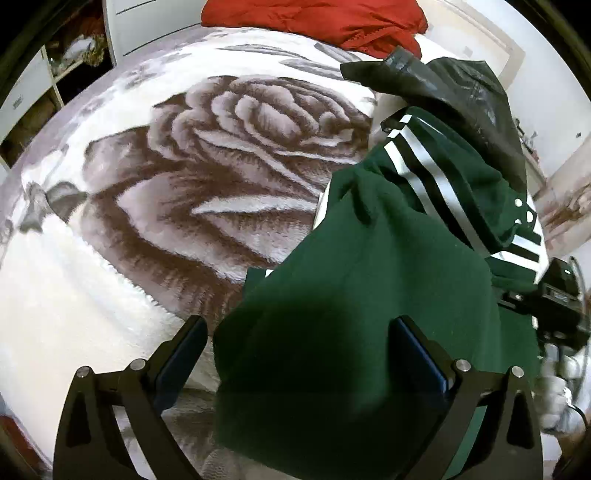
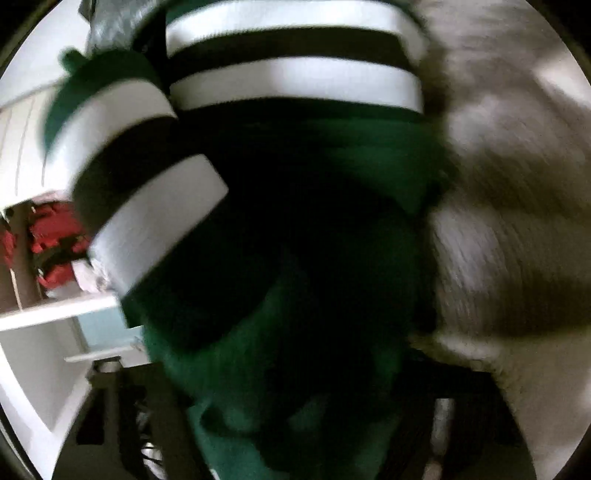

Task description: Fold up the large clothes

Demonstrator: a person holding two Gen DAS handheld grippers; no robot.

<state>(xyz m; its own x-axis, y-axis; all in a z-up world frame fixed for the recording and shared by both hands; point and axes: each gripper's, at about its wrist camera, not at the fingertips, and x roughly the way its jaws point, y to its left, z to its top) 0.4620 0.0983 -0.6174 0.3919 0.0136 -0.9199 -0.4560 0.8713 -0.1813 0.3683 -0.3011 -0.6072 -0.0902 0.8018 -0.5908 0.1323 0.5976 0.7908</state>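
A dark green jacket (image 1: 388,266) with white and black striped cuffs and hem lies on the right side of a bed. My left gripper (image 1: 299,332) is open, its fingers spread wide, with green cloth lying between and under them. My right gripper shows as a black body (image 1: 554,306) at the jacket's right edge. In the blurred right wrist view the green cloth (image 2: 295,332) fills the middle and covers the fingertips; striped bands (image 2: 295,74) hang above. I cannot tell if the right jaws are shut.
The bed carries a white blanket with a large brown rose print (image 1: 207,177). A black garment (image 1: 461,96) and a red one (image 1: 325,18) lie at the far end. White shelves (image 2: 44,314) stand beside the bed.
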